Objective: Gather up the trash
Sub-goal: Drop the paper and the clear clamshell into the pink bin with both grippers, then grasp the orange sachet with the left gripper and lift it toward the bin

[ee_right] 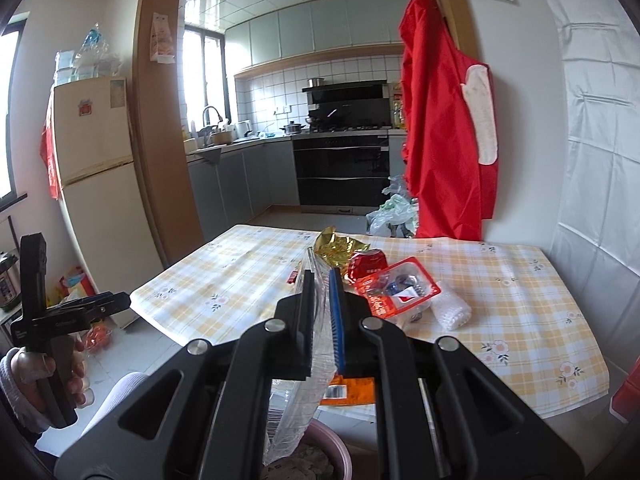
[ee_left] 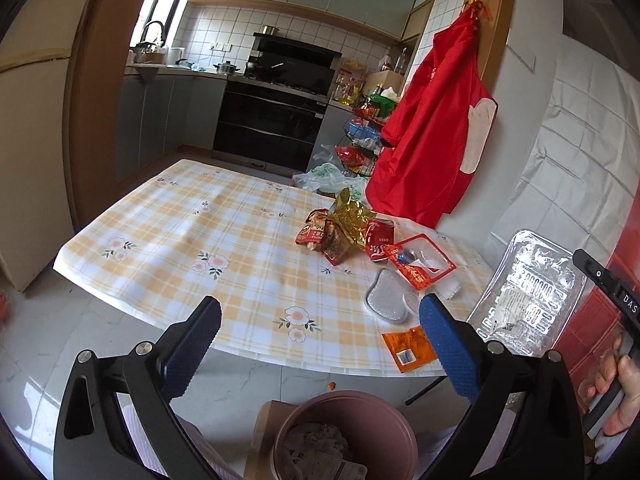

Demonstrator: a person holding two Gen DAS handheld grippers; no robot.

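Checked cloth covers the table (ee_left: 172, 240) ahead of me, kitchen behind. My right gripper (ee_right: 320, 312) is clamped on a clear plastic tray (ee_right: 316, 344), its long axis hanging down from my jaws toward the pink bin (ee_right: 340, 454) directly beneath. My left gripper (ee_left: 320, 344) stands wide with nothing between its pads, also above the bin (ee_left: 348, 404). Beyond those jaws and to their right lie the wrappers (ee_left: 344, 228) and an orange packet (ee_left: 408, 350), nearest my left hand.
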